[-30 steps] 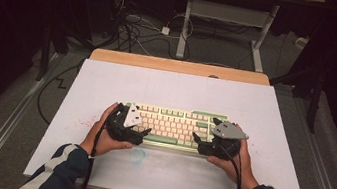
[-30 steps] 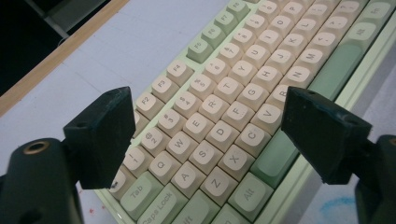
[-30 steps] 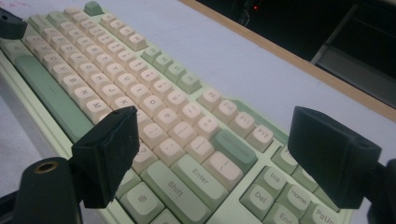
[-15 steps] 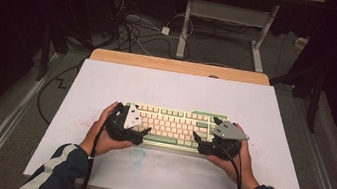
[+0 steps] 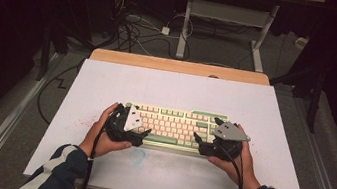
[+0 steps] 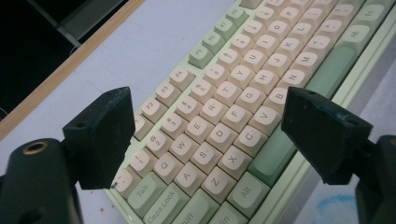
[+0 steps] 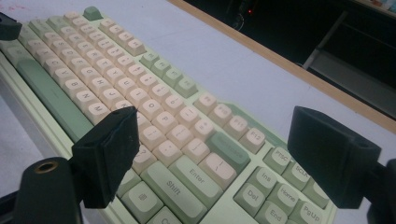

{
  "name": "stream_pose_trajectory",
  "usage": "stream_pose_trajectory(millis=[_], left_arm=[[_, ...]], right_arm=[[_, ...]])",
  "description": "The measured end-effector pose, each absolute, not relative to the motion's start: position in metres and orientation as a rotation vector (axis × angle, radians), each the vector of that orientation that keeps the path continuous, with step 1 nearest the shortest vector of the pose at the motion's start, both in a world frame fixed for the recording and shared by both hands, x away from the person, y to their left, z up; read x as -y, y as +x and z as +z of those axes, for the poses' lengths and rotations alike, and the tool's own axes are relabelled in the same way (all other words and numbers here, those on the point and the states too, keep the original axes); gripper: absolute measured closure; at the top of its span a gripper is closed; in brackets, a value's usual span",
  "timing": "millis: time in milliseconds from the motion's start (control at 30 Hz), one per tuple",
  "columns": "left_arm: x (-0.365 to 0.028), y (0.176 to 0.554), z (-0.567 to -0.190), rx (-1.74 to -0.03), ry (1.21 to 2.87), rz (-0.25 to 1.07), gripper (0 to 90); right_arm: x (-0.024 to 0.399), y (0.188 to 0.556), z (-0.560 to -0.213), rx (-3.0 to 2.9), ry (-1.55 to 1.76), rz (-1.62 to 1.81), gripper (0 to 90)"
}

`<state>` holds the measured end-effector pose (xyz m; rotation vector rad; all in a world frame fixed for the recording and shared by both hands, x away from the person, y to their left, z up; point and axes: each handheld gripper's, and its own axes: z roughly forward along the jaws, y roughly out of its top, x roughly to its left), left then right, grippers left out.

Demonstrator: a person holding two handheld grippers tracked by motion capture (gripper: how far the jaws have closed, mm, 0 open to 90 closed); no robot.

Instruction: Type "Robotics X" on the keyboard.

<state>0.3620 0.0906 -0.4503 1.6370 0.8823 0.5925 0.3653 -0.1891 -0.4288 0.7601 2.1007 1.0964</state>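
- Your left claw [image 5: 143, 133] sits over the keyboard's [image 5: 172, 125] left end, jaws spread wide apart above the letter keys, gripping nothing.
- Your right claw [image 5: 198, 140] is at the right end, jaws also wide apart over the Enter and Shift keys.
- The keyboard lies flat on the white table [image 5: 177, 91], near your edge, between both hands.
- Beyond it, the table's wooden strip [image 5: 180, 66] runs along the far edge.

One keyboard [image 5: 172, 124], one table [image 5: 255, 107], two hand-held grippers: left hand-held gripper [image 5: 146, 132], right hand-held gripper [image 5: 197, 138].
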Motion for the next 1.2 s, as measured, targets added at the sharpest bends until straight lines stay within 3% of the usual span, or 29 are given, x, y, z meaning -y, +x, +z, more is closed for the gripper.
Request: stream_pose_trajectory(millis=[1200], left_arm=[[-0.097, 0.342, -0.446, -0.85, 1.636, 0.62, 16.7]], right_arm=[[0.196, 0.345, -0.419, -2.081, 0.723, 1.08, 18.4]])
